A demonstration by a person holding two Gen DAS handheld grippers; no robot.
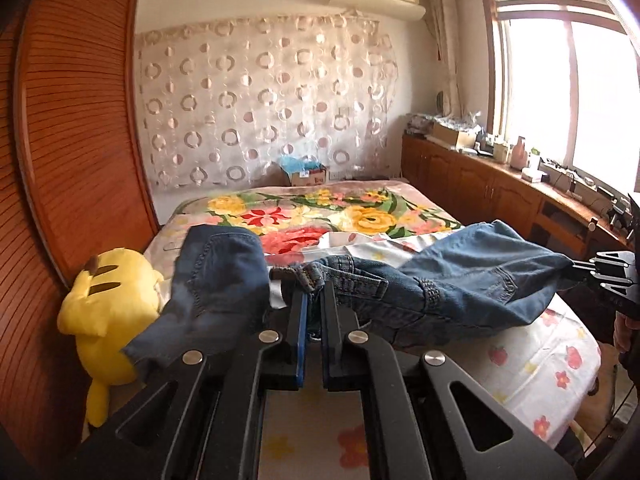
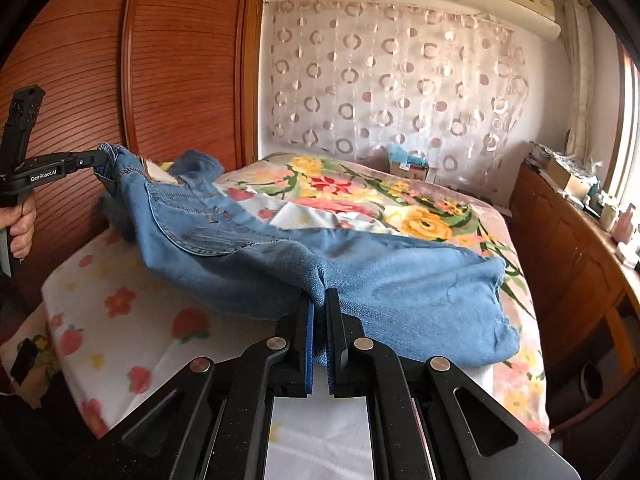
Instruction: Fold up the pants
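Note:
Blue denim pants (image 1: 460, 276) hang stretched between my two grippers above the bed. My left gripper (image 1: 314, 298) is shut on the waistband end, with a belt loop beside the pads. It also shows in the right wrist view (image 2: 100, 160), at far left, pinching the waistband. My right gripper (image 2: 319, 300) is shut on a fold of the pants (image 2: 380, 276) at the other end. It also shows in the left wrist view (image 1: 572, 268), at far right, gripping the denim. The cloth sags between the two grips, and one part droops to the left of the left gripper.
The bed (image 1: 520, 364) has a white sheet with red flowers and a floral blanket (image 1: 320, 212) further back. A yellow plush toy (image 1: 108, 300) lies at its left edge by the wooden wardrobe (image 1: 80, 140). Wooden cabinets (image 2: 568, 248) with clutter run under the window on the right.

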